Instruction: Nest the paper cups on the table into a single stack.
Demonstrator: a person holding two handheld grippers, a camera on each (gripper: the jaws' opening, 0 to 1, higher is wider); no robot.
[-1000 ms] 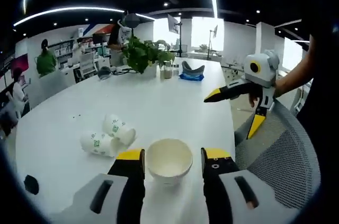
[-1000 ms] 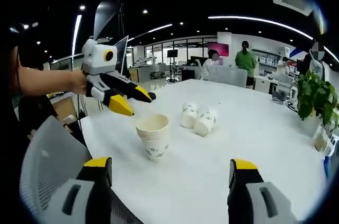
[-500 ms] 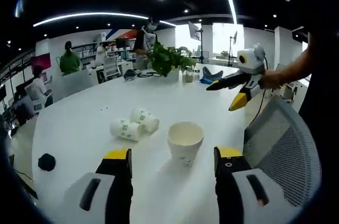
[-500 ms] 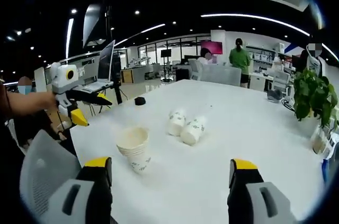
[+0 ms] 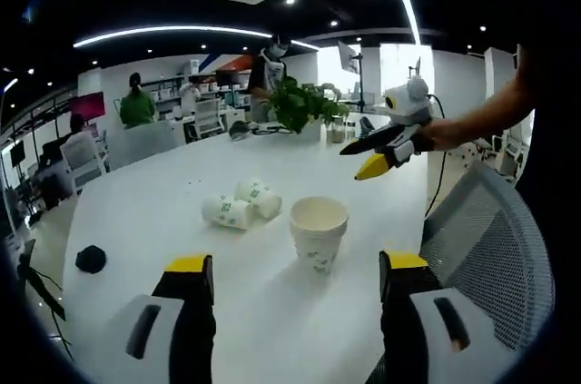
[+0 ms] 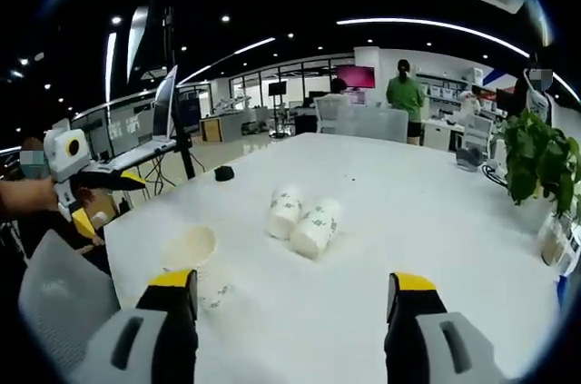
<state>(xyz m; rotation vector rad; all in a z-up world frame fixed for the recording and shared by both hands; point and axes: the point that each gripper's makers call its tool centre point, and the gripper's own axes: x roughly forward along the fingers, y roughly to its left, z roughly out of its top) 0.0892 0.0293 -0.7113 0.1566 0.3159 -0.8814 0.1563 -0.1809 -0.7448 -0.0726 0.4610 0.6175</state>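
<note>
An upright stack of nested paper cups (image 5: pixel 318 231) stands on the white table (image 5: pixel 163 202) just beyond my left gripper (image 5: pixel 295 280), which is open and empty. Two more cups (image 5: pixel 243 206) lie on their sides, touching, to the stack's left. My right gripper (image 5: pixel 386 150) hangs above the table's right edge, held by a hand. In the right gripper view, my right gripper (image 6: pixel 295 298) is open and empty; the two lying cups (image 6: pixel 301 219) are ahead of it, and the stack (image 6: pixel 195 261) sits at the left, partly behind the left finger. The left gripper (image 6: pixel 82 166) shows at far left.
A potted plant (image 5: pixel 304 103) and small items stand at the table's far end. A small black object (image 5: pixel 91 259) lies near the left edge. A mesh chair back (image 5: pixel 495 248) stands at the near right. People sit and stand among desks in the background.
My left gripper has drawn back from the stack, which now stands farther ahead. The right gripper's view has swung toward the two lying cups, and the left gripper has retreated to its far left.
</note>
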